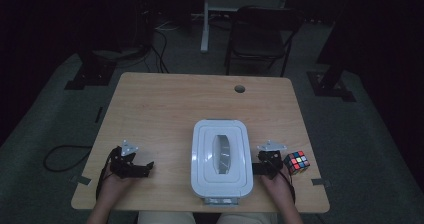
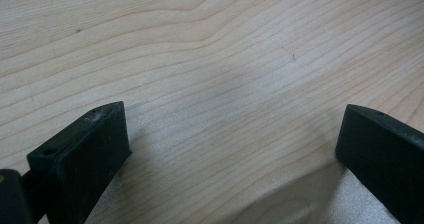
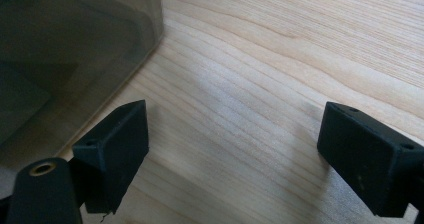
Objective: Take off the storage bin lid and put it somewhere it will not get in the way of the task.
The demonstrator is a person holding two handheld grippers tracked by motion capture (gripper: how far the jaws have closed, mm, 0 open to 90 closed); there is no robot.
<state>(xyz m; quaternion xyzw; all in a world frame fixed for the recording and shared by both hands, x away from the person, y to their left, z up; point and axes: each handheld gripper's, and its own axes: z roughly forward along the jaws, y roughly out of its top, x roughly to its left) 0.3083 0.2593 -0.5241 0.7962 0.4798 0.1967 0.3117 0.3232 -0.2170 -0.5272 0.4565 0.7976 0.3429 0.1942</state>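
Now, obs. at this frame:
Box: white lidded container [image 1: 219, 160], near-centre of counter [image 1: 165, 104], lid on, clear window in the top.
L tool [image 1: 142, 169]: jaws spread, nothing between them, low over bare wood left of box, well apart from it.
R tool [image 1: 257, 168]: jaws spread, empty, just beside box's right wall [image 3: 75, 59]; contact – can't tell.
Cube: colour puzzle cube [image 1: 296, 161], near right corner, beside R hand [image 1: 276, 184].

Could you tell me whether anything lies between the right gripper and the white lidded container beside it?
Nothing visible does. The right gripper sits open just off the right wall of the container, with bare table between them. The colour cube lies on the gripper's far side, away from the container.
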